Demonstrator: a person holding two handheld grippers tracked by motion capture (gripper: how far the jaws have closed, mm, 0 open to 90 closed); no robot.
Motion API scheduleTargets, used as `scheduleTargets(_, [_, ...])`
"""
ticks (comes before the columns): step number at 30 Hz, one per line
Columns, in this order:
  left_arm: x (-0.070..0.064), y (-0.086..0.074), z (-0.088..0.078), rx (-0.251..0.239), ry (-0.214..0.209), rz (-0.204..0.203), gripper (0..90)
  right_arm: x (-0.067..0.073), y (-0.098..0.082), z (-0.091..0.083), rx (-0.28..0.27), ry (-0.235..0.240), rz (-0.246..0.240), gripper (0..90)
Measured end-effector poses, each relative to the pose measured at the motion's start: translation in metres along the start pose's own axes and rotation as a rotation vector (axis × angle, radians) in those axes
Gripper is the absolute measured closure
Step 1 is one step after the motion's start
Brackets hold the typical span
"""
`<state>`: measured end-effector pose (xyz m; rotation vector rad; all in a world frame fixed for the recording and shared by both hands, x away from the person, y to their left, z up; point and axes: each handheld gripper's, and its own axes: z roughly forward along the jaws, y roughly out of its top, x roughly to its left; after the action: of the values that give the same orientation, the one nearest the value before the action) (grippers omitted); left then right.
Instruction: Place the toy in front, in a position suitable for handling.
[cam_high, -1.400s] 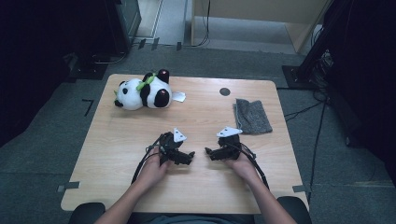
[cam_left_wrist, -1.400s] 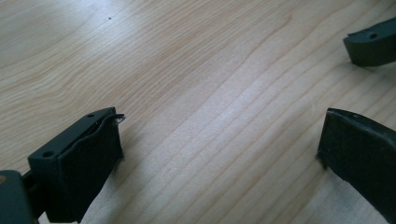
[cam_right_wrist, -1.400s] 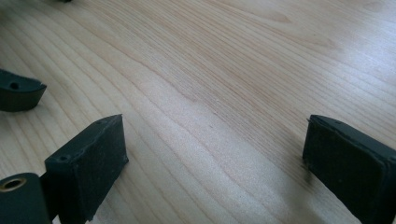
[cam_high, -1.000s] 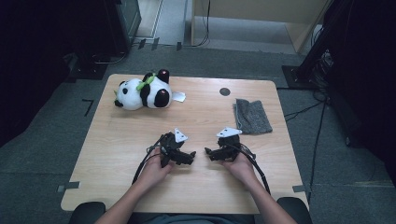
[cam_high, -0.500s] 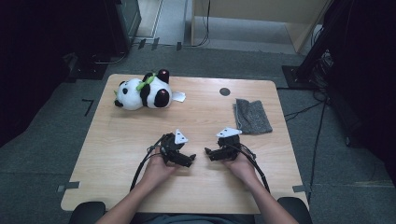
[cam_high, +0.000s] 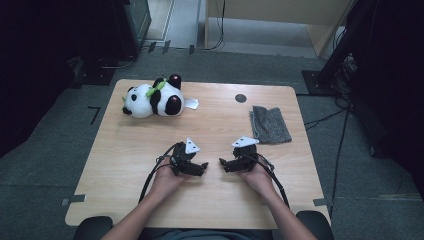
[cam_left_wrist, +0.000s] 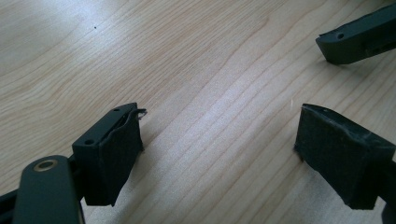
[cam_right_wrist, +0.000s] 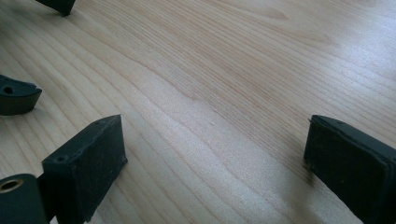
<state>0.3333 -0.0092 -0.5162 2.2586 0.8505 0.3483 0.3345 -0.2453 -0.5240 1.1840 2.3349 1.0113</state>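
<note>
My left tongs (cam_high: 201, 168) low on the table (cam_high: 220, 125), jaws apart and just been closing a little, nothing between them, my right tongs (cam_high: 223, 163) just beside at 3 o'clock, jaws wide apart and bare, toy panda (cam_high: 152, 98) far off at 11 o'clock, grey cloth (cam_high: 270, 124) at 1 o'clock

My forearms (cam_high: 280, 220) run off the bottom edge of the high view; my palms cover the rear of each hand-held gripper; the white tag (cam_high: 191, 103) beside the panda (cam_high: 152, 99) is too small to read; the dark spot (cam_high: 240, 98) on the desk (cam_high: 125, 165) is too small to identify.
</note>
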Motion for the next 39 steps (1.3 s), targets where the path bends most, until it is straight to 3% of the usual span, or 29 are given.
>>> scheduleTargets(7, [0.003, 0.001, -0.001, 0.011, -0.003, -0.017, 16.1, 0.0, 0.0, 0.0, 0.0, 0.0, 0.001, 5.1])
scheduleTargets(10, [0.004, 0.002, -0.003, 0.014, -0.029, -0.034, 16.2, 0.0, 0.0, 0.0, 0.0, -0.001, 0.0, 5.1])
scheduleTargets(13, [0.003, 0.004, -0.007, -0.006, -0.063, -0.058, 24.0, 0.0, 0.0, 0.0, 0.0, 0.0, 0.002, 5.1])
scheduleTargets(18, [0.008, 0.006, -0.012, -0.016, -0.081, -0.065, 24.1, 0.0, 0.0, 0.0, 0.0, -0.001, 0.003, 5.1])
scheduleTargets(23, [0.013, 0.007, -0.018, -0.019, -0.07, -0.052, 24.1, 0.0, 0.0, 0.0, 0.001, -0.001, 0.003, 5.1])
scheduleTargets(30, [0.024, 0.01, -0.028, -0.022, -0.095, -0.09, 24.9, 0.0, 0.0, 0.0, 0.001, 0.0, 0.003, 5.1])
scheduleTargets(35, [0.026, 0.013, -0.03, -0.031, -0.112, -0.093, 24.8, 0.0, 0.0, 0.0, 0.002, 0.001, 0.002, 4.9])
scheduleTargets(39, [0.03, 0.016, -0.034, -0.033, -0.088, -0.086, 24.9, 0.0, 0.0, 0.0, 0.001, 0.001, 0.001, 4.9])
